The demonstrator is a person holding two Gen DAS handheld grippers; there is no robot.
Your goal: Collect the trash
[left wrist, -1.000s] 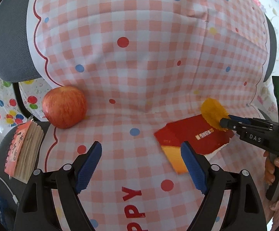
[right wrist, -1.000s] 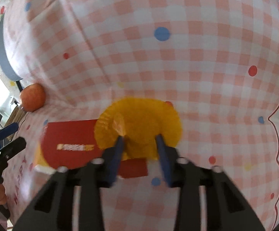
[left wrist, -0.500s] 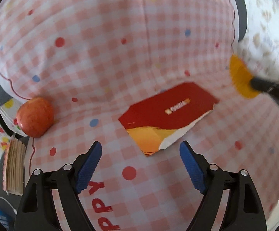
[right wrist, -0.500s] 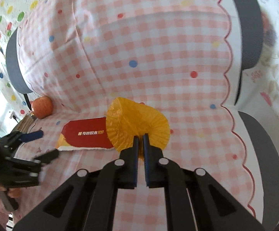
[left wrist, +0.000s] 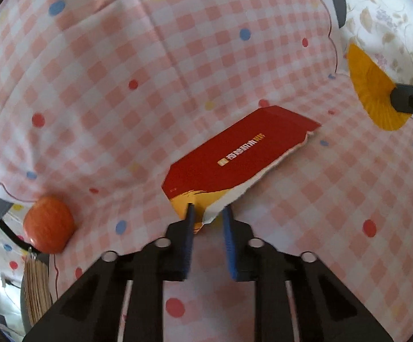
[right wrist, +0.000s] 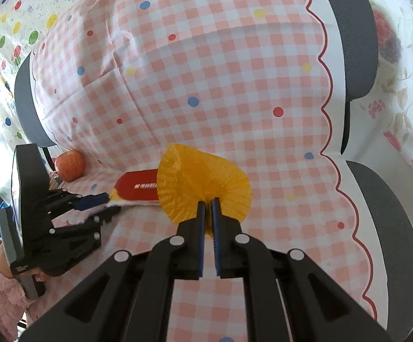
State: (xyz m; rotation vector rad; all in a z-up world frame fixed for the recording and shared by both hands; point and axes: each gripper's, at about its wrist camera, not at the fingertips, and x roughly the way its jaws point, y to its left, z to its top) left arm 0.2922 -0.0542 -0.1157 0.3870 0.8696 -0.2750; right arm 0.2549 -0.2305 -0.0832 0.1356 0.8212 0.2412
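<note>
My right gripper [right wrist: 208,203] is clamped on an orange paper cupcake liner [right wrist: 203,183], lifted off the pink checked cloth [right wrist: 206,85], so one piece of trash is in hand. My left gripper [left wrist: 206,213] has narrowed around the torn near corner of the red packet [left wrist: 235,154], which lies flat on the cloth; I cannot tell if it grips yet, and no bin shows. Only the right view shows my sleeve; the apple [left wrist: 49,228] sits left of the packet.
</note>
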